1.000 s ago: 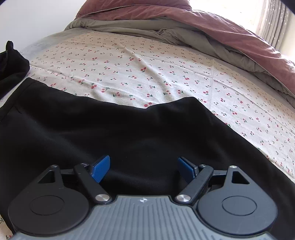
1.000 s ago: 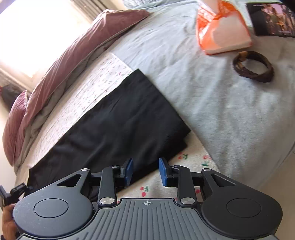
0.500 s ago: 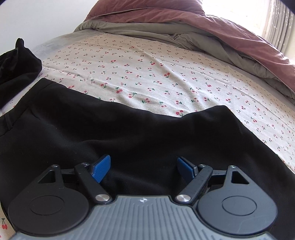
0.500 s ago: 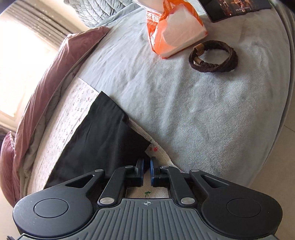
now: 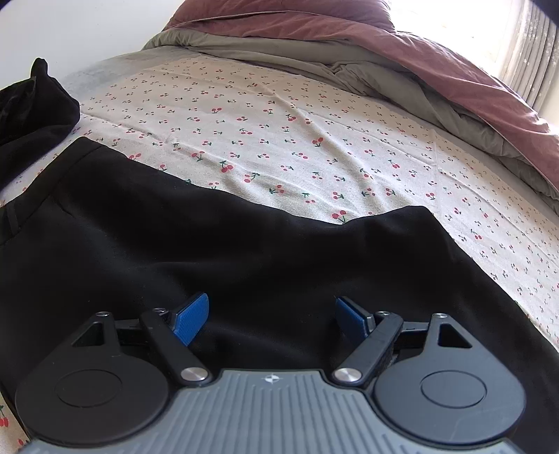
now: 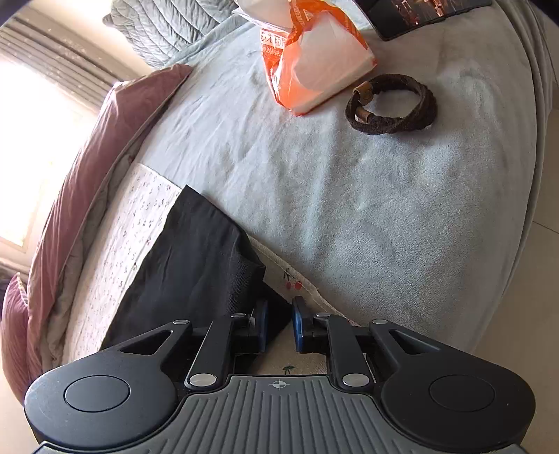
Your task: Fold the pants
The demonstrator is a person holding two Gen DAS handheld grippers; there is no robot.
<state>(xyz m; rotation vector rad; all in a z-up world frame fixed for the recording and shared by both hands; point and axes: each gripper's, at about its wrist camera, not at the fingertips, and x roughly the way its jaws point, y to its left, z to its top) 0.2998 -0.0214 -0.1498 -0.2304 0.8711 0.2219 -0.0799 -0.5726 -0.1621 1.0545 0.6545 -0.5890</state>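
Left gripper (image 5: 271,319) spread wide over black pants (image 5: 244,251); right gripper (image 6: 279,323) opening slightly, pants hem (image 6: 276,310) between its pads.

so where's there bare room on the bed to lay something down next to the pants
Free: the cherry-print sheet between the pants and the bunched pink duvet, and the grey blanket between the pants' hem and the brown braided band. Crowded: the blanket's far end, with the band, the orange packet and a dark book.
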